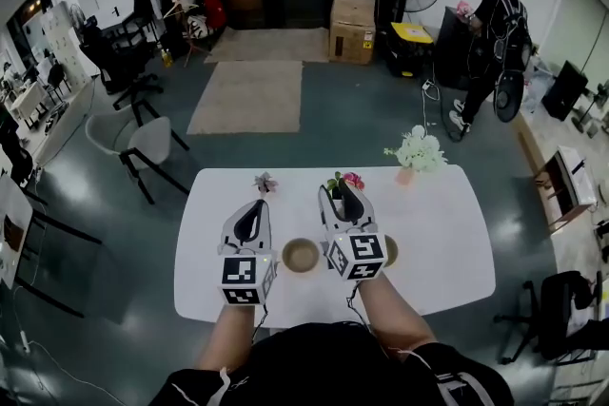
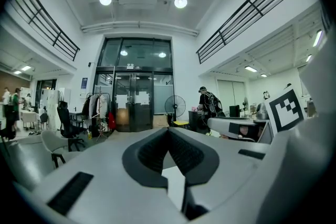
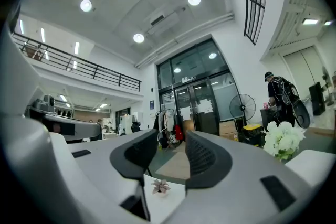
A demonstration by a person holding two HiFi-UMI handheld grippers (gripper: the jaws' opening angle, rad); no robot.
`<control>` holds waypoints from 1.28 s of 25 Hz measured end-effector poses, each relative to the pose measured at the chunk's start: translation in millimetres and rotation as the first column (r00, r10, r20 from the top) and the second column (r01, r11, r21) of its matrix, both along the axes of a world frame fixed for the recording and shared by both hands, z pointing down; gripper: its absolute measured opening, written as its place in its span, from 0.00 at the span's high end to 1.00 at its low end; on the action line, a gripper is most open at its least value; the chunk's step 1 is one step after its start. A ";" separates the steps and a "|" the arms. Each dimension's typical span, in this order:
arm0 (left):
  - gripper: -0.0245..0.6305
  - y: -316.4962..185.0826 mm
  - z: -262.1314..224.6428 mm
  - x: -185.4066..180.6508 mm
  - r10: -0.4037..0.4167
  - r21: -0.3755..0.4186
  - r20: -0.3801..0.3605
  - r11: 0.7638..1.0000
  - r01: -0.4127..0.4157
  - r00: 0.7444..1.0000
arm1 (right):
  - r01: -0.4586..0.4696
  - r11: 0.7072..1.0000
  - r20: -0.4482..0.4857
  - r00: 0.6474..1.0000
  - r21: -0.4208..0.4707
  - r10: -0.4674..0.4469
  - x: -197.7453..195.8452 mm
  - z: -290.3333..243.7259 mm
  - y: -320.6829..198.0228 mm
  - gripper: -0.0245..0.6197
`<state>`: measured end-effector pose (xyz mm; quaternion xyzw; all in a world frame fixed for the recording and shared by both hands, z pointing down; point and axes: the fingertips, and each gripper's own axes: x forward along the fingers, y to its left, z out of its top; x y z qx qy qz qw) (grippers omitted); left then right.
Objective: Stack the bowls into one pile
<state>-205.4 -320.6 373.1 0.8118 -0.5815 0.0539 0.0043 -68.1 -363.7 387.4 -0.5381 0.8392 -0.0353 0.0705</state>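
Bowl (image 1: 302,255) is sitting behind your tips; holding left gripper (image 1: 255,204) clenched empty, right gripper (image 1: 341,191) released, you are risking knocking it.

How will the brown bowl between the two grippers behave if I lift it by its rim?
The bowl looks rigid, so it should probably keep its shape when pinched. It seems empty and shallow, so likely light. Sitting upright on the white table, it seems unlikely to roll.

A round tan bowl (image 1: 302,255) with a darker rim stands upright on the white desk (image 1: 447,242), near its front edge. A second bowl (image 1: 390,250) sits apart to its right, mostly hidden behind the right tool (image 1: 344,193).
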 end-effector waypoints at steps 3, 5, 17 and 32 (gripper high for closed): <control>0.94 -4.6 5.9 -8.0 0.007 -0.010 -0.001 1.000 -0.007 1.000 | -0.028 0.999 -0.013 1.000 -0.039 0.028 -3.6 15.6 -7.7 0.68; 0.94 -4.8 6.6 -9.9 0.015 -0.010 -0.005 1.000 -0.015 1.000 | -0.042 0.997 -0.025 0.999 -0.070 0.040 -4.1 28.0 -11.3 0.68; 0.94 -4.5 28.9 -15.8 0.023 -0.058 -0.019 0.998 -0.024 1.000 | -0.075 0.944 -0.144 0.989 -0.321 0.029 -6.9 149.8 -12.2 0.68; 0.94 8.3 54.8 -46.4 -0.045 -0.107 -0.027 0.993 0.042 0.999 | -0.026 0.759 -0.148 0.985 -0.650 -0.093 -21.7 304.1 19.5 0.68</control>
